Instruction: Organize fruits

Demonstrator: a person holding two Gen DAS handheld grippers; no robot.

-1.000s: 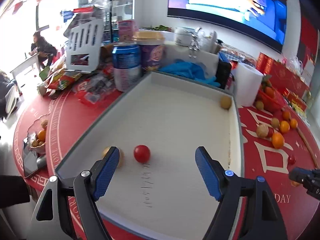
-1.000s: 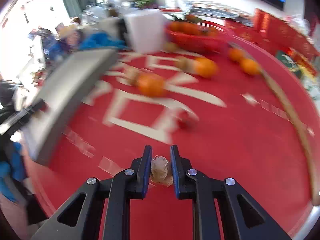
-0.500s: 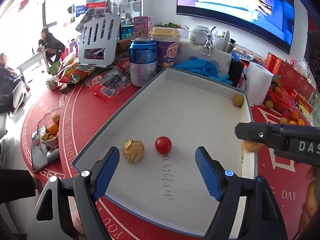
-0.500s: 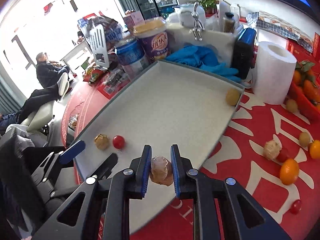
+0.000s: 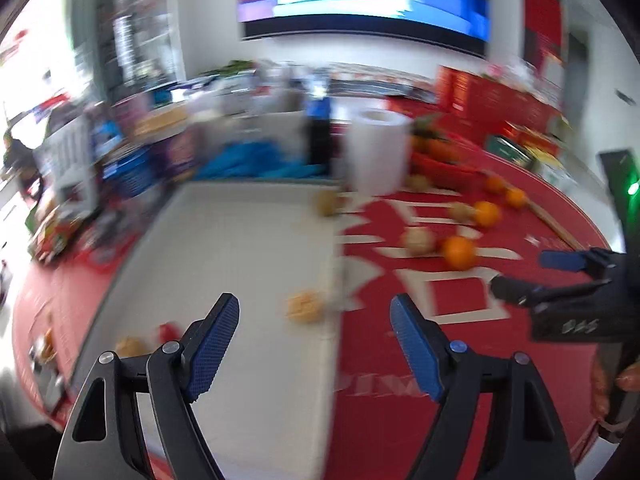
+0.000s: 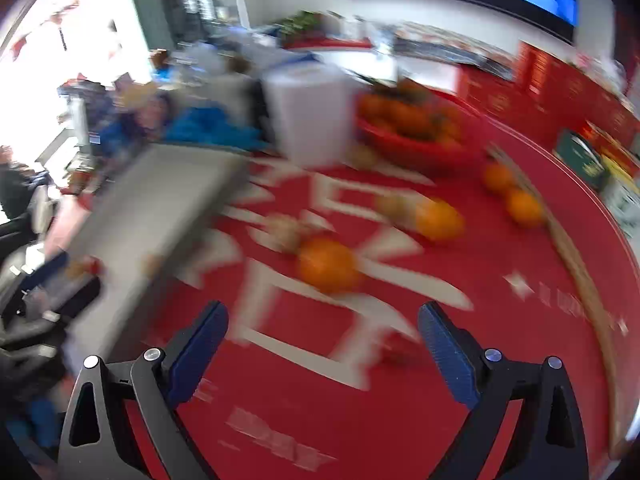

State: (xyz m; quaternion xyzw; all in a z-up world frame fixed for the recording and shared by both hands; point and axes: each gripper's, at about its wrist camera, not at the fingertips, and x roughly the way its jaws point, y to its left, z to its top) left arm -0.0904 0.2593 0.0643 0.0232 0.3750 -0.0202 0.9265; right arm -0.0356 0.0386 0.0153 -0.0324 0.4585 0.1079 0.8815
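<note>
Both views are motion-blurred. My left gripper [image 5: 316, 320] is open over the white tray [image 5: 256, 400], with nothing between its fingers. A tan husked fruit [image 5: 306, 307] lies in the tray near its right rim. Another tan fruit [image 5: 129, 346] and a red tomato [image 5: 168, 330] lie at the near left, and a yellow fruit [image 5: 326, 202] lies in the far corner. My right gripper [image 6: 322, 320] hangs over the red cloth, its jaws opening wide and empty. An orange [image 6: 328, 264] and a tan fruit [image 6: 286, 228] lie just beyond it.
More oranges [image 6: 438, 218] lie scattered on the red tablecloth [image 6: 460, 380]. A red basket [image 6: 416, 148] of oranges and a white paper roll [image 6: 308, 116] stand behind them. Cans, packets and a blue cloth [image 5: 256, 164] crowd the space behind the tray. A wooden stick [image 6: 576, 264] lies at the right.
The right gripper let go of the tan husked fruit, which now lies in the tray, and swung back over the red cloth. The left gripper's view swung right, its jaws unchanged.
</note>
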